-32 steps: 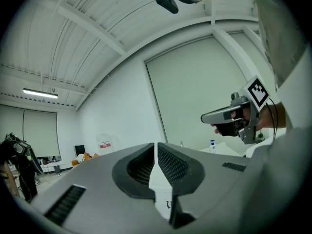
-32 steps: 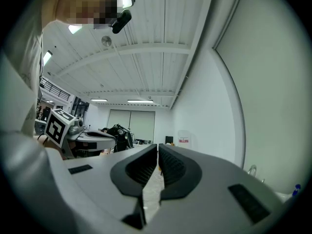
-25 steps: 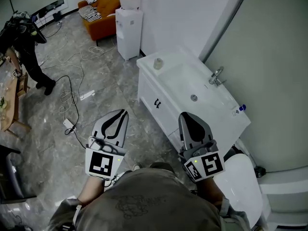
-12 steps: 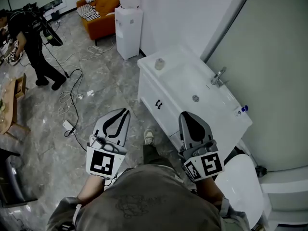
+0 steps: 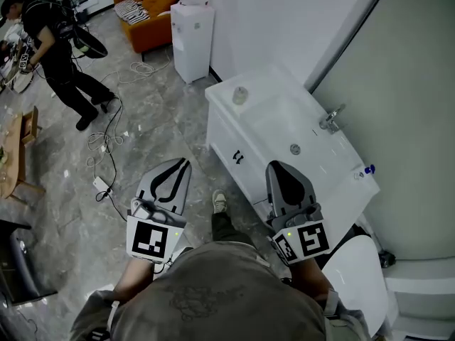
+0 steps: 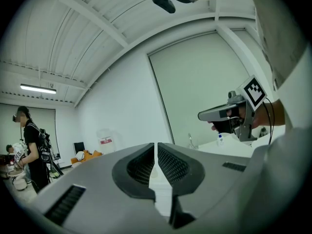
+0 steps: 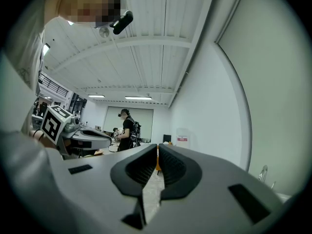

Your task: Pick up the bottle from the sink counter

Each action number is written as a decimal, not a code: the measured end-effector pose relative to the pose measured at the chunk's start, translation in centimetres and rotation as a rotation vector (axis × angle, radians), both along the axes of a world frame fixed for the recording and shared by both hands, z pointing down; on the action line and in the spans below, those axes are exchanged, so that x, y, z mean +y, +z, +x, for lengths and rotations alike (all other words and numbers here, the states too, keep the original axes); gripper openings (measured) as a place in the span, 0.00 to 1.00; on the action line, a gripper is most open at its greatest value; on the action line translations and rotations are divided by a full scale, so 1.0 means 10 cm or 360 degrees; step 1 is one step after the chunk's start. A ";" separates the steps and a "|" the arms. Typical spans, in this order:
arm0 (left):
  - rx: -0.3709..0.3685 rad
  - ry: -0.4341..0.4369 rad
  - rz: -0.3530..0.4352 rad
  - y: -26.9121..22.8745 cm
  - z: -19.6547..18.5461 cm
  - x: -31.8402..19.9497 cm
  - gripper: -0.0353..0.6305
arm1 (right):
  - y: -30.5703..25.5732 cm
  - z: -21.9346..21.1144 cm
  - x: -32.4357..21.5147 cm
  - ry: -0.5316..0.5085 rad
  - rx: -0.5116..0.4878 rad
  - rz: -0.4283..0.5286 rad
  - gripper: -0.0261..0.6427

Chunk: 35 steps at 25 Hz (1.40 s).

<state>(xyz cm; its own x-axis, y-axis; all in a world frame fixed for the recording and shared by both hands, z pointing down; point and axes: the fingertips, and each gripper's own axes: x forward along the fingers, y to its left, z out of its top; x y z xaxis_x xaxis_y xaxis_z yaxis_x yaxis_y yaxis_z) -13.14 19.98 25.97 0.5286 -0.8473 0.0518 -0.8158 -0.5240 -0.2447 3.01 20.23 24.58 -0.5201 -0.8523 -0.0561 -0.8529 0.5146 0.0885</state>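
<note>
A small white bottle with a blue cap [image 5: 367, 170] stands at the right end of the white sink counter [image 5: 264, 112], close to the wall; the same bottle [image 6: 220, 139] shows in the left gripper view too. A small pale jar [image 5: 240, 95] sits on the counter's left end. My left gripper [image 5: 182, 164] hangs over the floor, left of the cabinet, jaws shut and empty. My right gripper [image 5: 279, 168] is held in front of the counter's near edge, also shut and empty. Both are well short of the bottle. From the left gripper [image 6: 156, 146] I see the right gripper [image 6: 229, 113] beside it.
A faucet [image 5: 330, 119] and drain [image 5: 295, 148] are at the basin. A toilet [image 5: 353, 272] is at the lower right. A water dispenser [image 5: 193, 34] and an orange sofa [image 5: 146, 16] stand behind. Cables [image 5: 106, 144] lie on the floor, with a person [image 5: 60, 48] at the far left.
The head view has shifted, so the counter sits slightly further right. The person in the background has walked on, and a shoe now shows between the grippers. Both grippers stay shut.
</note>
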 end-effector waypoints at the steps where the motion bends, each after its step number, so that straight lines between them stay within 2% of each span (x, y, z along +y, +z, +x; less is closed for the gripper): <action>1: -0.0001 -0.0008 -0.0005 0.01 0.00 -0.08 0.10 | 0.02 0.01 -0.09 0.0001 0.0005 -0.0004 0.09; 15: -0.0078 -0.0039 -0.0120 0.18 0.20 -1.43 0.10 | 0.26 0.15 -1.55 -0.0045 0.0017 -0.0075 0.09; 22: -0.0104 -0.0044 -0.0172 0.26 0.44 -2.30 0.10 | 0.51 0.27 -2.46 -0.0113 0.0026 -0.0186 0.09; 29: -0.0185 -0.0042 -0.0219 0.37 0.75 -3.09 0.10 | 0.68 0.44 -3.23 -0.0225 -0.0026 -0.0208 0.09; 35: -0.0174 -0.0086 -0.0252 0.46 0.79 -3.54 0.10 | 0.78 0.35 -3.73 -0.0314 0.0019 -0.0226 0.09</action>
<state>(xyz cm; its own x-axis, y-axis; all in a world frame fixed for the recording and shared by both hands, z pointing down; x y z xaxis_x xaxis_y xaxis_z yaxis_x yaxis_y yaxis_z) -5.24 -15.44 30.55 0.4666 -0.8509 0.2414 -0.8168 -0.5193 -0.2515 6.47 -17.06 32.35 -0.6771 -0.7331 0.0642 -0.7340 0.6790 0.0129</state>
